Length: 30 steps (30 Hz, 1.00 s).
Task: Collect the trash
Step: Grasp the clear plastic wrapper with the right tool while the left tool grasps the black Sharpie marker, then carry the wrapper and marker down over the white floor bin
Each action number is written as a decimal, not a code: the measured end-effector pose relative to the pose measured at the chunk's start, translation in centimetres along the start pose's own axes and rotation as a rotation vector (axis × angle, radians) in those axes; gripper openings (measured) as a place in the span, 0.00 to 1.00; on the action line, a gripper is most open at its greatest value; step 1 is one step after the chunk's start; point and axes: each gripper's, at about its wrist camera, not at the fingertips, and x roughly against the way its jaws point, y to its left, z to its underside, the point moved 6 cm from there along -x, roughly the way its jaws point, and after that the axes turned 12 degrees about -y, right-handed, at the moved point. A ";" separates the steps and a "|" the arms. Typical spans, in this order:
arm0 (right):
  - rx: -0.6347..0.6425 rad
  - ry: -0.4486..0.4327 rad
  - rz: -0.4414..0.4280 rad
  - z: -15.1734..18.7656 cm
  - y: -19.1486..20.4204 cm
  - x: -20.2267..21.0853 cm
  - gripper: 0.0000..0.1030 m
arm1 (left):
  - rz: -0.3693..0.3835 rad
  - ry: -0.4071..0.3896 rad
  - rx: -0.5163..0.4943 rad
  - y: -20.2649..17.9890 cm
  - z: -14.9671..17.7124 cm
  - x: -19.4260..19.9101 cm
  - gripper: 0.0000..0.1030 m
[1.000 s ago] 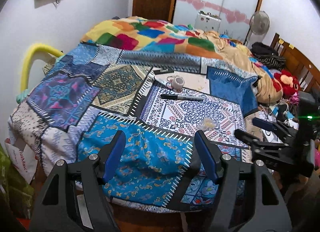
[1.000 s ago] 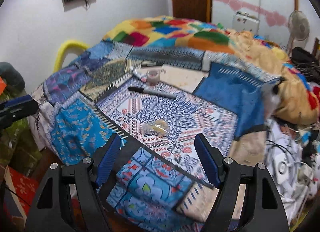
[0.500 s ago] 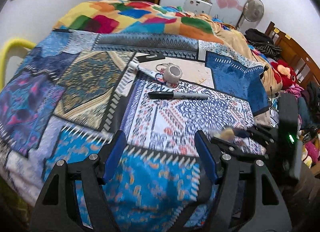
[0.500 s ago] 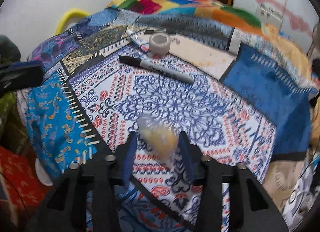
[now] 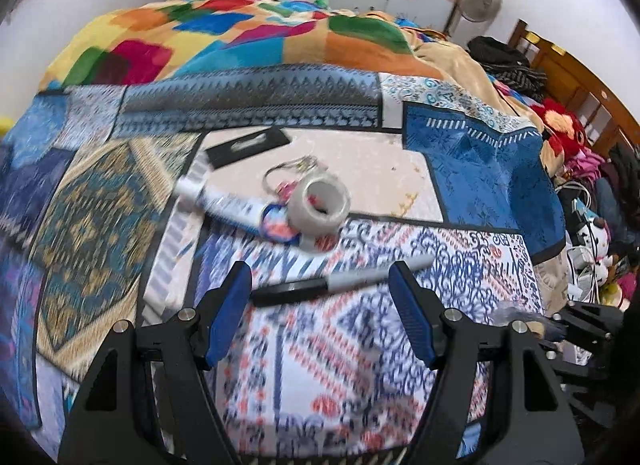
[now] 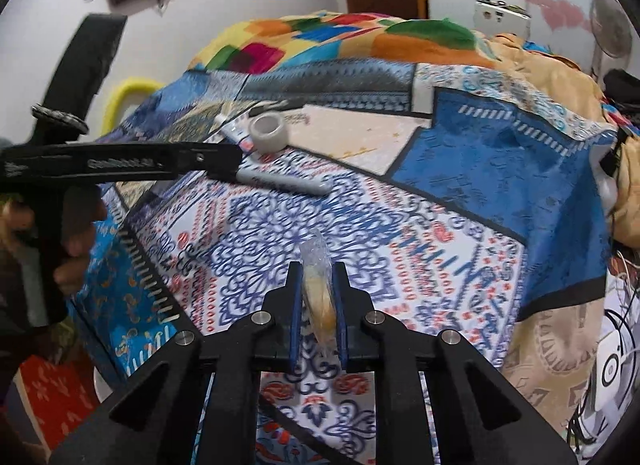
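So the right claw (image 6: 316,297) was gaping a second ago with the crumpled clear wrapper (image 6: 318,289) lying ahead of it, and its jaws have just been closing, now pinching that wrapper. The left claw (image 5: 320,315) came in lower, the marker (image 5: 340,285) now right between its tips.

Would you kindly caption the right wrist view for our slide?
Right gripper shut on a yellowish plastic wrapper above the patchwork bedspread.
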 end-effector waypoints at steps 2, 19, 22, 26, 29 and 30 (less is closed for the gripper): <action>-0.024 -0.002 0.005 -0.2 -0.5 -0.1 0.12 | 0.016 0.006 -0.021 -0.4 -0.2 -0.9 0.68; -0.080 -0.031 -0.011 -1.7 -0.9 1.0 0.12 | -0.031 0.127 -0.126 -3.2 3.4 -0.6 0.18; -0.088 -0.032 -0.011 -1.9 -0.9 1.5 0.12 | -0.017 0.131 -0.089 -3.6 4.0 0.0 0.11; -0.095 -0.033 0.000 -2.3 -0.9 2.7 0.12 | -0.016 0.145 -0.048 -4.4 5.1 1.3 0.11; -0.099 -0.042 0.003 -2.9 -0.7 3.9 0.12 | -0.026 0.130 -0.039 -5.2 5.1 3.0 0.11; -0.094 -0.048 0.007 -3.1 -0.6 4.4 0.12 | -0.033 0.117 -0.041 -5.5 4.9 3.8 0.11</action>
